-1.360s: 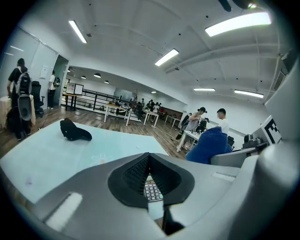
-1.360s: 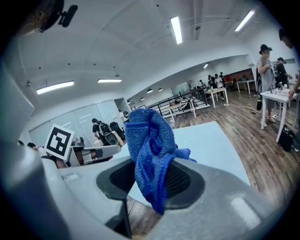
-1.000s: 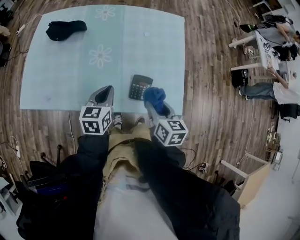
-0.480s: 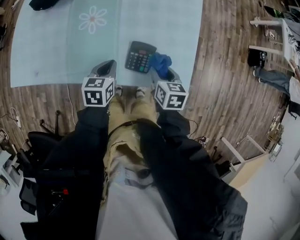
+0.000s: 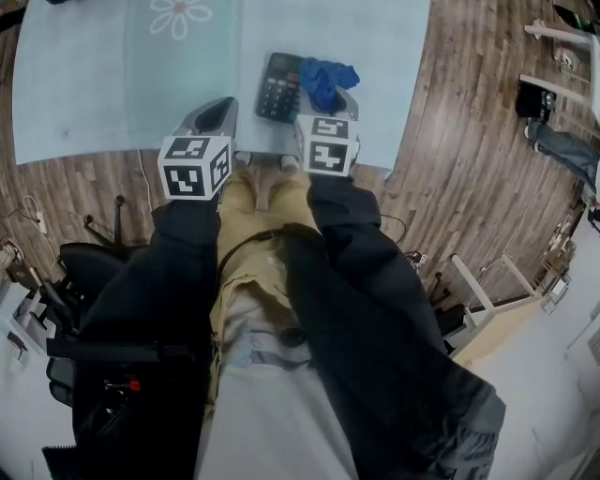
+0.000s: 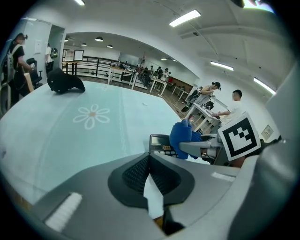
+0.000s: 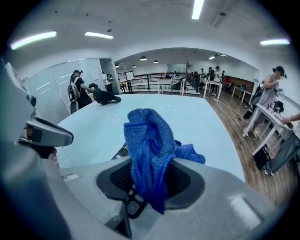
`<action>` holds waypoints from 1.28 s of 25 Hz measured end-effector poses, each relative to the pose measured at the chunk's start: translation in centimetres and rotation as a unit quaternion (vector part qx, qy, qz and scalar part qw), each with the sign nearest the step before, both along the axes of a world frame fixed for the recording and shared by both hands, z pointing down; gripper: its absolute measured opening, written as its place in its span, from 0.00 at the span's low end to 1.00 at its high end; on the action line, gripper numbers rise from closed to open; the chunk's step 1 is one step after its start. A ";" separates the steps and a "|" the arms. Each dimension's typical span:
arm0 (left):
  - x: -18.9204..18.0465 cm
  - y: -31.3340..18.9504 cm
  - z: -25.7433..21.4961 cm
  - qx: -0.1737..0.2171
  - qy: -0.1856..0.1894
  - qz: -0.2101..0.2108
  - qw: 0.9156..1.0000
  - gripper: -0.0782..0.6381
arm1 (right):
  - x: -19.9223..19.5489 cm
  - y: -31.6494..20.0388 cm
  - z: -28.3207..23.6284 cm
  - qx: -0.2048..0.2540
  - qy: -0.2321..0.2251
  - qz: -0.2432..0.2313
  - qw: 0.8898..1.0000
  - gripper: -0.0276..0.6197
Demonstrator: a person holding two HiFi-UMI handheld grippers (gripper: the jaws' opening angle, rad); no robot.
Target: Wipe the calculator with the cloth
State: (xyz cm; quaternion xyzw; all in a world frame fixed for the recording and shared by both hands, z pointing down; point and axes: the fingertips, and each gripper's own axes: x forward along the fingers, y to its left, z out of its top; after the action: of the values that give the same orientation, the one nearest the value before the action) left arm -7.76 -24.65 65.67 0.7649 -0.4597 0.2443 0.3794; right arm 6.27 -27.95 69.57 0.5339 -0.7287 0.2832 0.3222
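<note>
A dark calculator [image 5: 279, 86] lies flat on the pale blue mat [image 5: 94, 84], near its front edge. My right gripper [image 5: 330, 94] is shut on a bunched blue cloth [image 5: 326, 77], which hangs at the calculator's right edge. In the right gripper view the cloth [image 7: 150, 145] fills the jaws, and calculator keys [image 7: 133, 205] show just beneath it. My left gripper [image 5: 217, 105] hovers left of the calculator, apart from it. In its own view the left gripper [image 6: 149, 161] is shut on nothing, with the calculator [image 6: 161, 143] and cloth [image 6: 183, 138] ahead to the right.
A black cap [image 6: 65, 80] lies at the mat's far side. A flower print [image 5: 180, 14] marks the mat. Wooden floor surrounds the mat, with white desks [image 5: 562, 56] and people to the right, and cables and a chair [image 5: 84, 267] to the left.
My right gripper has carried the cloth forward, from the calculator's near right corner to alongside its right edge. The left gripper keeps its place beside the calculator. The head view has tipped lower.
</note>
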 end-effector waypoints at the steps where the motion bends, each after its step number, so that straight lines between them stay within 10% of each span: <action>1: -0.1 0.1 0.2 -0.002 -0.001 -0.001 1.000 0.10 | -0.5 0.0 0.1 -0.001 0.004 -0.006 1.000 0.28; 22: -2.2 0.8 0.6 -0.003 -0.005 -0.019 1.000 0.10 | -9.6 8.6 1.2 -0.039 -0.058 -0.147 0.987 0.28; 32: -3.0 1.3 0.7 0.001 0.002 -0.031 1.000 0.10 | -6.1 6.3 -3.2 0.006 -0.060 -0.139 0.988 0.28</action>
State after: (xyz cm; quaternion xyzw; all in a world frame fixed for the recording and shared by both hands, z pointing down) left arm -10.78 -23.40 66.33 0.7510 -0.4828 0.2302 0.3872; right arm 0.22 -21.61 66.37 0.4114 -0.8156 0.2628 0.3107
